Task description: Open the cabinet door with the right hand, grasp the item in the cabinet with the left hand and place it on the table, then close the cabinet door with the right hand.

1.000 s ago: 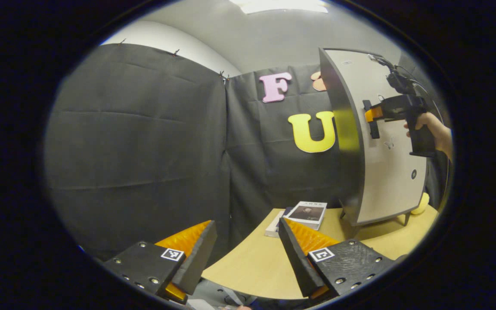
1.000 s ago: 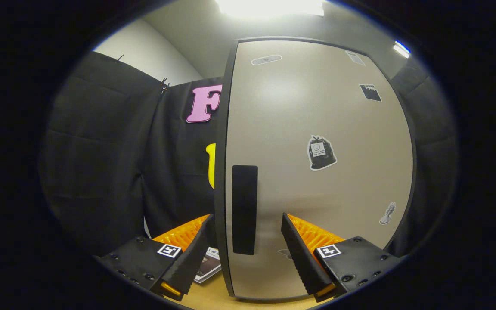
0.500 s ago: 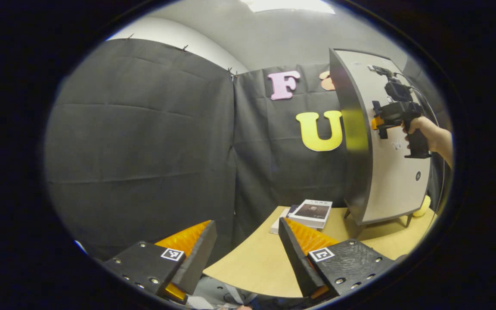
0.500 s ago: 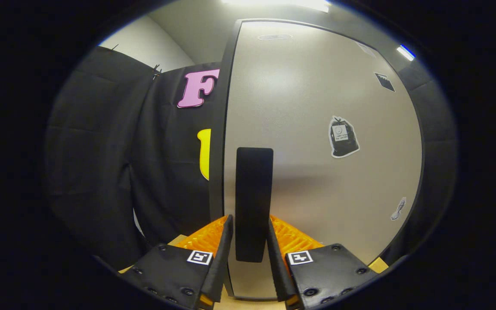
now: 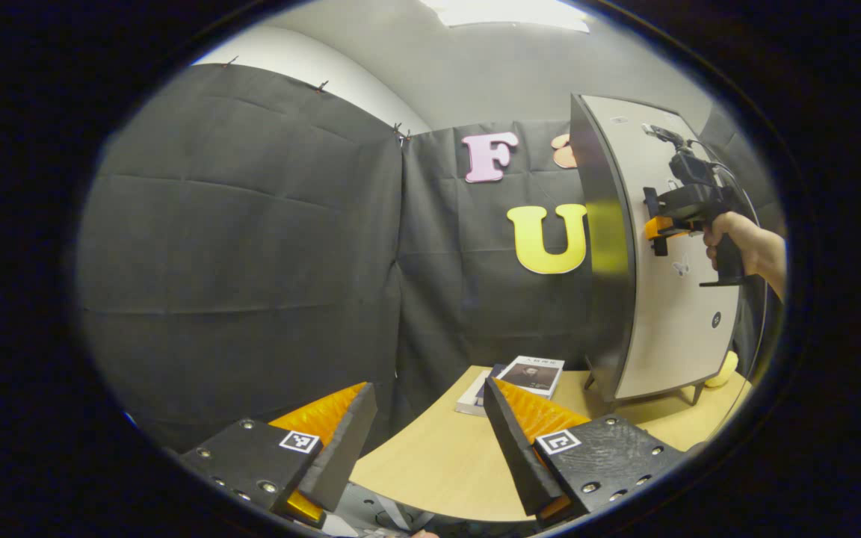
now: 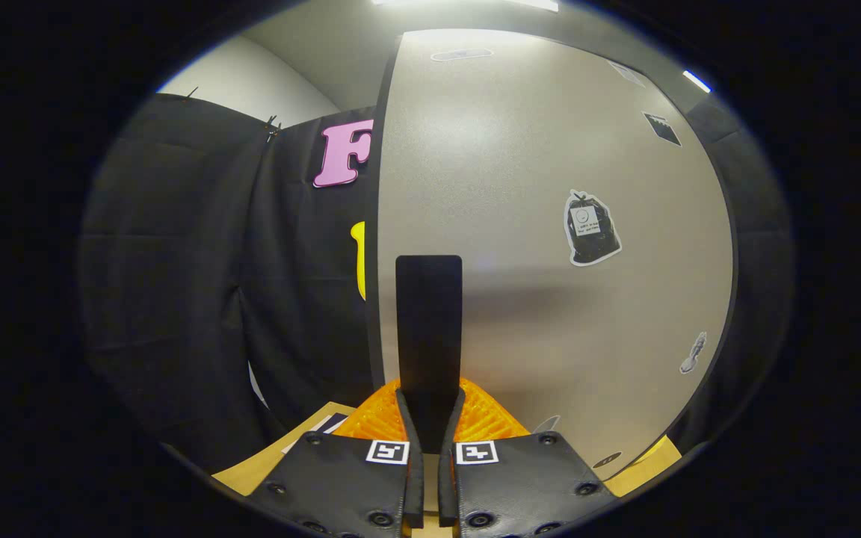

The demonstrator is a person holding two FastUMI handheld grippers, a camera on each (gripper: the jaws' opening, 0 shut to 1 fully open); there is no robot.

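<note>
In the right gripper view, the right gripper (image 6: 430, 441) is clamped on the cabinet handle (image 6: 428, 329): both fingers press against the lower end of that dark upright bar from either side, with almost no gap between them. The handle stands near the left edge of the cabinet door (image 6: 550, 299), a pale flat panel with a dark rim and a few small stickers (image 6: 591, 230) scattered across its right half. Below the door's lower edge a strip of the wooden table (image 6: 251, 471) shows on the left, with the corner of a book on it.

In the left gripper view, the left gripper (image 5: 427, 441) hangs with its jaws wide apart and nothing between them, low over the near edge of the table (image 5: 438, 463). Far off to the right, the cabinet (image 5: 655, 299) stands on short legs at the far right of the table. A hand (image 5: 733, 243) holds the right gripper (image 5: 658, 224) against the door's handle at about mid height. A stack of books (image 5: 524, 373) lies on the table just left of the cabinet's foot, and something yellow and rounded (image 5: 722, 370) peeks out at the cabinet's lower right. The item inside the cabinet cannot be seen from either view.
</note>
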